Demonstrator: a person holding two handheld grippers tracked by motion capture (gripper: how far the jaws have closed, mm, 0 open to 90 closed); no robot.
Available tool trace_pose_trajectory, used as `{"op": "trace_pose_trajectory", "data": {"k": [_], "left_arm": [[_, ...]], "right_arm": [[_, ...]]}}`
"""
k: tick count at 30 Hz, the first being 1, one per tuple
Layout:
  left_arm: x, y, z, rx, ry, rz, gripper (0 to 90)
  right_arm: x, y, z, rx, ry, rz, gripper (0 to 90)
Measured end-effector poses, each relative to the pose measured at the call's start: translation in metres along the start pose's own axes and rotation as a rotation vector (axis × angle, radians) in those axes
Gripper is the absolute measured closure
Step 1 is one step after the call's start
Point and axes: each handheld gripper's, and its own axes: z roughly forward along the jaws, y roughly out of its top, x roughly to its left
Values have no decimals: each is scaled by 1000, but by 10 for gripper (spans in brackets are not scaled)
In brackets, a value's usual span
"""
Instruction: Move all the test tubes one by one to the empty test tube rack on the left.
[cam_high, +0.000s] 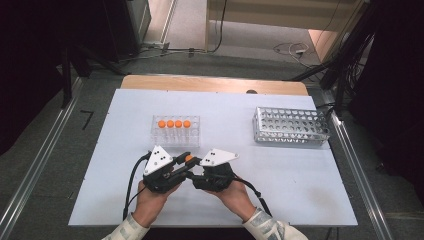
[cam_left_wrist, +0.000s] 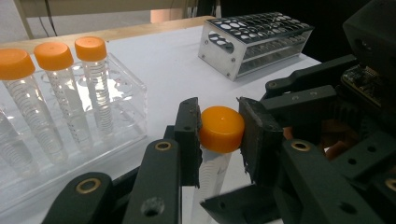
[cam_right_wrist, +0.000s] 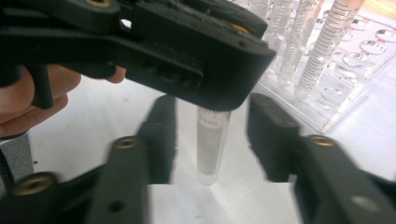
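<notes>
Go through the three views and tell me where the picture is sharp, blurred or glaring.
High view: evenly lit and sharp, with the white table bright against dark surroundings. Left gripper view: the orange cap is crisp, and glare washes over the clear rack. Right gripper view: the right gripper is smeared with blur, while the tube between its jaws is sharper.

Clear rack (cam_high: 175, 131) as landmark: four capped tubes (cam_high: 174, 123) fill its far row, blocking descent there. Bare tabletop (cam_high: 100, 190) left of rack. Right of rack, open lane, then metal rack (cam_high: 291, 126). Just before rack, both grippers crowd passage.
</notes>
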Motion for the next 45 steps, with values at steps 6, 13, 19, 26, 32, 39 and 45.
{"op": "trace_pose_trajectory", "data": {"k": [6, 13, 19, 26, 32, 39, 45], "left_arm": [[2, 1, -2, -5, 7, -6, 697], [7, 1, -5, -16, 22, -20, 697], [11, 2, -8, -22, 31, -30, 697], [15, 2, -12, -30, 41, -34, 696], [20, 3, -17, -42, 55, -47, 696], [25, 4, -21, -49, 68, -60, 696], [30, 5, -25, -54, 82, -68, 696]], "right_arm": [[-4, 0, -1, 11, -3, 12, 281], [-13, -4, -8, 27, -25, 36, 198], [-26, -12, -19, 31, -64, 65, 180], [-43, -22, -39, 19, -115, 104, 173], [-59, -34, -57, 11, -160, 141, 173], [-72, -45, -74, 5, -200, 167, 174], [-78, -51, -84, 2, -222, 179, 174]]}}
